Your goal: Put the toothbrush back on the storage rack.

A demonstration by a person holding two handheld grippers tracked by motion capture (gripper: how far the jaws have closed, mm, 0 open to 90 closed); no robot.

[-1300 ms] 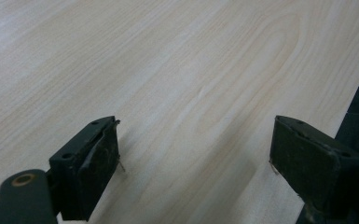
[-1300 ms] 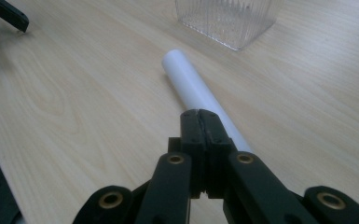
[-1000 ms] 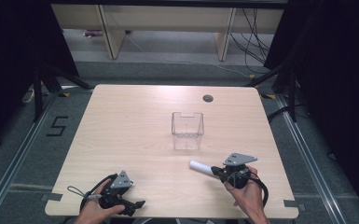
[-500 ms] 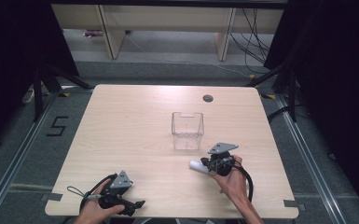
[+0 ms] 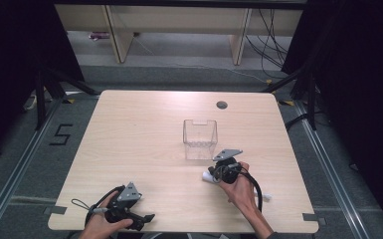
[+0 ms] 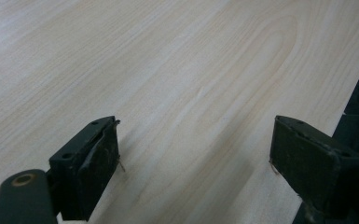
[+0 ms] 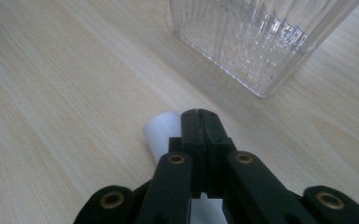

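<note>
Left claw (image 5: 146, 218) sits wide open and empty at the desk's (image 5: 144, 134) near edge, well left of the clear plastic container (image 5: 199, 139). Right claw (image 7: 200, 122), jaws pressed together, lies over a white tube (image 7: 162, 132) just before that container.

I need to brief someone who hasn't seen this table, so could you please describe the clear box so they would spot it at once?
Start at the wooden table and look a little right of its middle. The clear box stands there upright and open-topped, just beyond the right gripper. Unlike the white tube lying by that gripper, it is see-through, with ribbed walls.
</note>
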